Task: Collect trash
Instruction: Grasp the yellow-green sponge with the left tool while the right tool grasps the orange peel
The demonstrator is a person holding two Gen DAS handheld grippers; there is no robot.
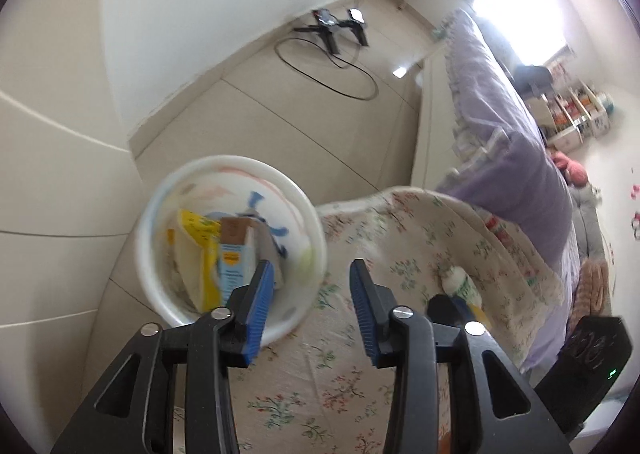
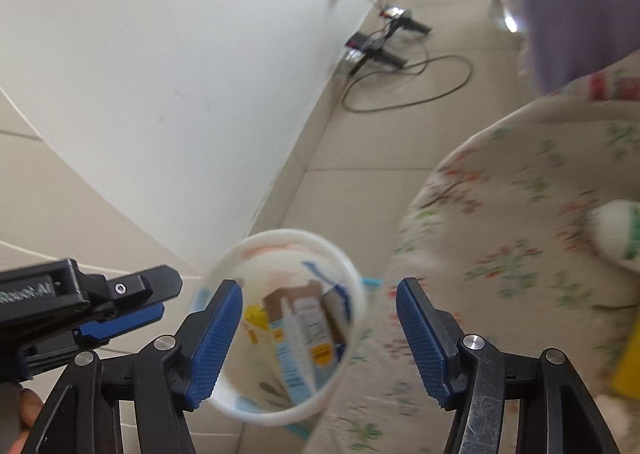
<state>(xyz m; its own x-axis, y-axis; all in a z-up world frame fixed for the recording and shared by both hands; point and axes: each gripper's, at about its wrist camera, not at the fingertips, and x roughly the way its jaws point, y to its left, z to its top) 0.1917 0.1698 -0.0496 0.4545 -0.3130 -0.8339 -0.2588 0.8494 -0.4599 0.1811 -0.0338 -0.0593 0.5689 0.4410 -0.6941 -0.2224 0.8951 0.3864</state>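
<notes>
1 white bin, 1 carton, 1 yellow wrapper, 1 bottle

Plastic, paper, cloth and tile

The white bin looks like smooth, faintly glossy plastic; inside it lie a matt cardboard carton and a shiny yellow wrapper. The bedsheet is soft flower-printed cloth, the quilt matt lilac fabric. Each hand-held gripper has matt black plastic arms, ribbed blue pads and bright metal pins. The floor is smooth beige tile

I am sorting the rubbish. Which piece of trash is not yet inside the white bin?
The white bottle with green print, lying on the floral cloth. The yellow packet and carton are already inside the white bin.
</notes>
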